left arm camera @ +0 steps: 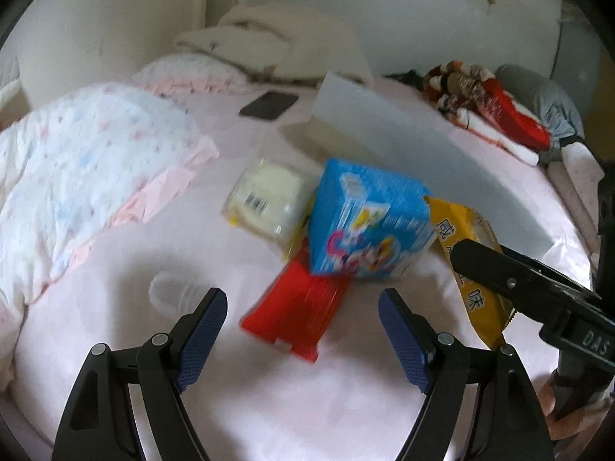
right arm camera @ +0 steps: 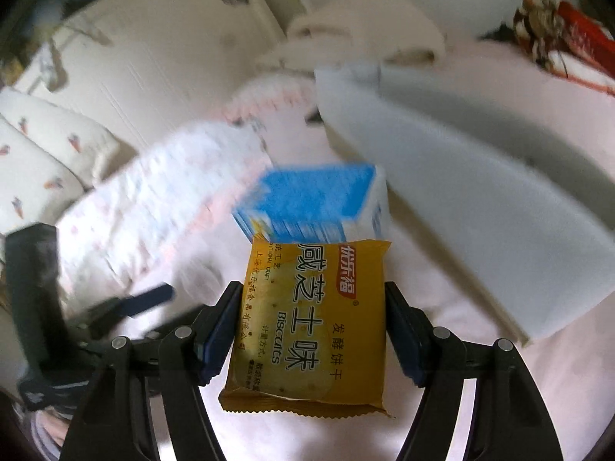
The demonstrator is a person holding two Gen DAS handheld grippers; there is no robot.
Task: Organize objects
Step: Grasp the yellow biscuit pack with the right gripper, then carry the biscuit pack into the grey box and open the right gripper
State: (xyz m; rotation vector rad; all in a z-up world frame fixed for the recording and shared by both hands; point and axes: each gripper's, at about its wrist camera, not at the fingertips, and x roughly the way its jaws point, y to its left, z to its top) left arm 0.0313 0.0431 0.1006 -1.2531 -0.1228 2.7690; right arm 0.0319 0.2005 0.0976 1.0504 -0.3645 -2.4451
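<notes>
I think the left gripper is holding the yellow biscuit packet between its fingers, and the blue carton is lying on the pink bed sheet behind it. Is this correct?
Not quite: the right gripper holds the yellow foil biscuit packet, as the right wrist view shows. The left gripper is open and holds nothing. The blue cardboard carton does lie on the pink bed sheet behind the packet.

The right gripper (right arm camera: pixel 313 330) squeezes a yellow biscuit pack (right arm camera: pixel 307 326) — just past the pack sits a blue box (right arm camera: pixel 319 203).
</notes>
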